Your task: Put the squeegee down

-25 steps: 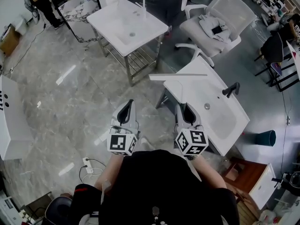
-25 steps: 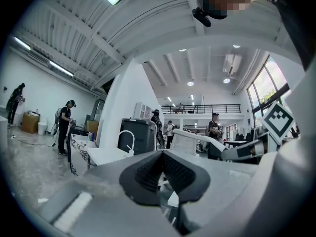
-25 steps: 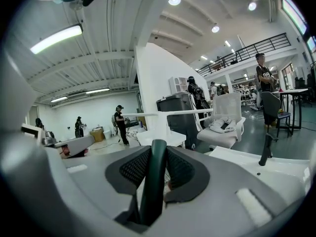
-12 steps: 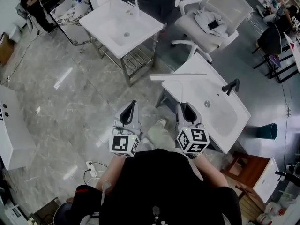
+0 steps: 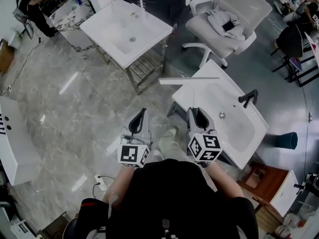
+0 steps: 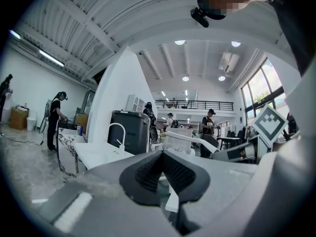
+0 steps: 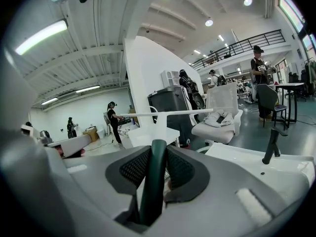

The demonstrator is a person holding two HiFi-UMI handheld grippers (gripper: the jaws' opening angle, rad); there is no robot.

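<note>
The squeegee has a dark green handle (image 7: 154, 177) and a long white blade (image 5: 189, 80) that lies crosswise over the near corner of a white sink basin (image 5: 249, 138). My right gripper (image 5: 198, 114) is shut on the handle, which stands between its dark pads (image 7: 133, 169) in the right gripper view, with the blade (image 7: 168, 113) ahead of the jaws. My left gripper (image 5: 141, 114) hangs over the grey floor to the left of the basin. Its jaws (image 6: 162, 153) meet at the tip with nothing between them.
A black faucet (image 5: 247, 97) stands on the right basin. A second white sink (image 5: 124, 31) on a metal frame is farther ahead. A white office chair (image 5: 224, 24) holds clothing. A teal bin (image 5: 285, 141) is at right, a white counter (image 5: 12, 133) at left, a power strip (image 5: 102, 179) on the floor.
Both grippers have moved forward together with the person, the squeegee still in the right one. A shoe has come into view between them. The far sink has slid toward the upper left.
</note>
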